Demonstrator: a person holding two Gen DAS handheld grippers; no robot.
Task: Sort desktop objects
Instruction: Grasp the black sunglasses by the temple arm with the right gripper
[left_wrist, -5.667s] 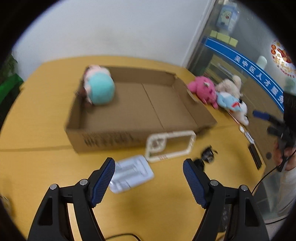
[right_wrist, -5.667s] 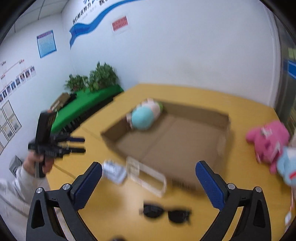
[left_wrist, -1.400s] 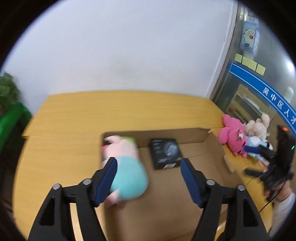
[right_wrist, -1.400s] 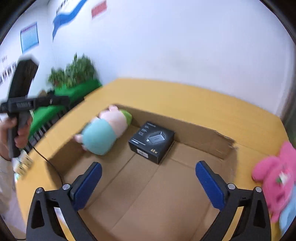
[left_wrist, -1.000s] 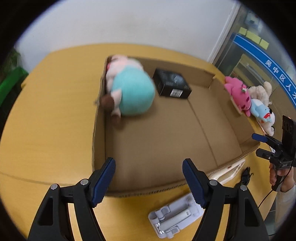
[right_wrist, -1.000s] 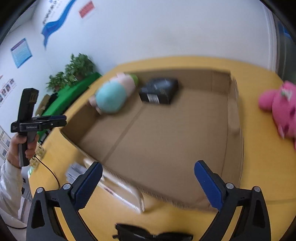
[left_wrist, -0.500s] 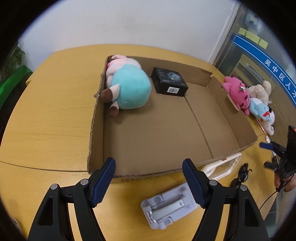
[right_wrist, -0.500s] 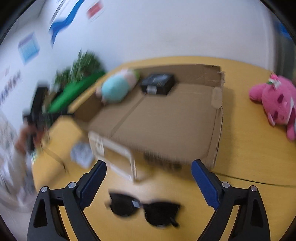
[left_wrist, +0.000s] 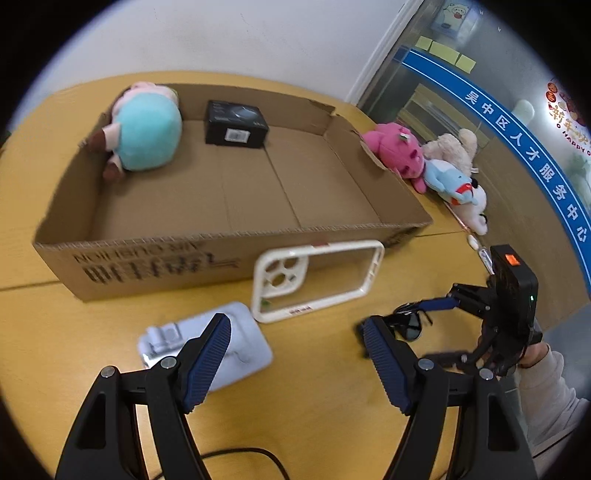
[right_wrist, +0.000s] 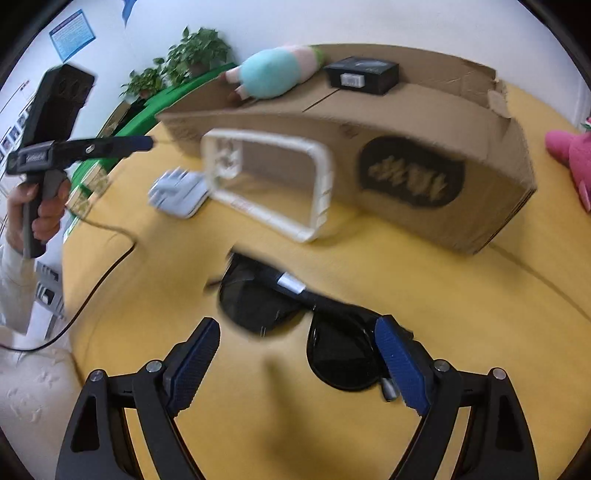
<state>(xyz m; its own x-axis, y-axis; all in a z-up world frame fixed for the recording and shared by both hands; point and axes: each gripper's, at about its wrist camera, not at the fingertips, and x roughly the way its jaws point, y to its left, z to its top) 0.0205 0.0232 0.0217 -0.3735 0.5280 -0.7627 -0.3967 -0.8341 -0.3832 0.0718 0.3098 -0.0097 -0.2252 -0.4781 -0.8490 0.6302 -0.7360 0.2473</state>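
Mostly blur on the right wrist view: the black sunglasses (right_wrist: 295, 314) are smeared, and the right lens sits partly behind the right finger's blue pad (right_wrist: 400, 369), so I can't tell if pad and frame touch. Right gripper (right_wrist: 295, 363) jaws are wide open, gripping nothing; the glasses lie on the yellow table (right_wrist: 461, 314) just ahead of and between the fingertips, left lens in the gap, right lens by the right pad.

Left gripper (left_wrist: 295, 363) is also spread wide and empty. A white stand (left_wrist: 207, 345), blurred, lies just ahead of its left pad, near edge hidden behind that finger. A white phone case (left_wrist: 317, 278) sits ahead, centred between the jaws, leaning on or touching the front wall of the cardboard box (left_wrist: 155, 264); can't tell which. In the box's far end are a teal plush (left_wrist: 146, 134) and a black carton (left_wrist: 234, 123). In this view the sunglasses (left_wrist: 410, 325) are mostly blocked by the right finger and the other gripper (left_wrist: 443, 328).
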